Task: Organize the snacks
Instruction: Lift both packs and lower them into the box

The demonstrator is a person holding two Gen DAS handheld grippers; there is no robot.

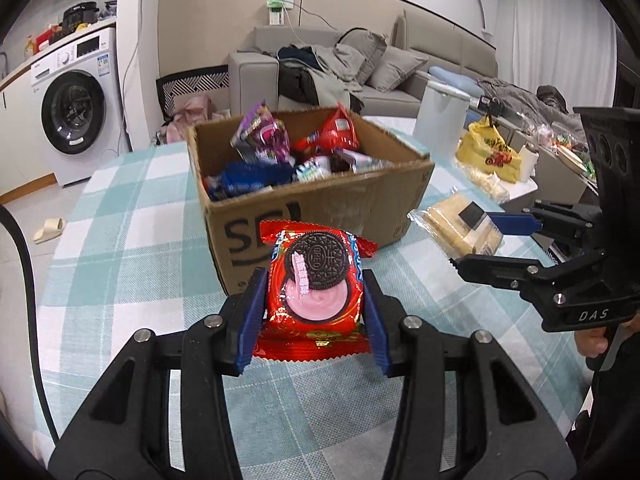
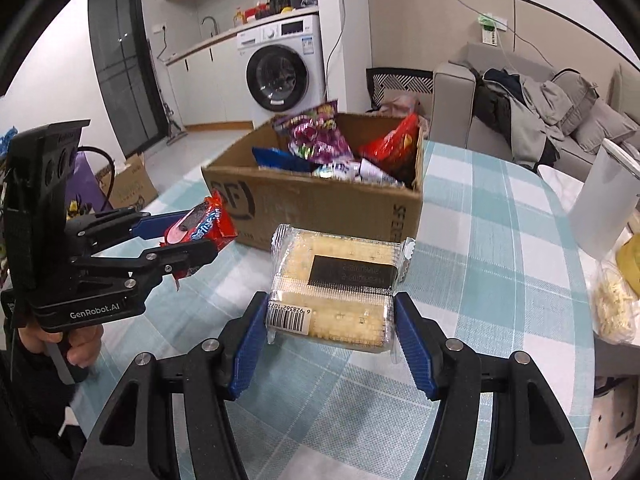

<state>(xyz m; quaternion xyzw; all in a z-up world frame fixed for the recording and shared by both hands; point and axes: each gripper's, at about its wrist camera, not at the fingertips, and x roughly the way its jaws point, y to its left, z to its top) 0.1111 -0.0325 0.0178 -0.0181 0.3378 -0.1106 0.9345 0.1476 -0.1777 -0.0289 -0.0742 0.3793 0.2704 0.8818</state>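
Here, left claw (image 1: 315, 300) pinching Oreo packet (image 1: 316, 280), right claw (image 2: 331, 320) clamping cracker pack (image 2: 336, 284)

A white washing machine (image 2: 282, 70) stands at eleven o'clock; a grey sofa (image 2: 532, 108) heaped with clothes sits at two.

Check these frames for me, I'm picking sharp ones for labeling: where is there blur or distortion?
Left wrist view: the Oreo pack in the left claw is sharp; the cardboard box and its snacks look slightly smeared; fisheye bends the walls. Right wrist view: the cracker pack in the right claw is crisp, barcode readable; edges curve, corners black.
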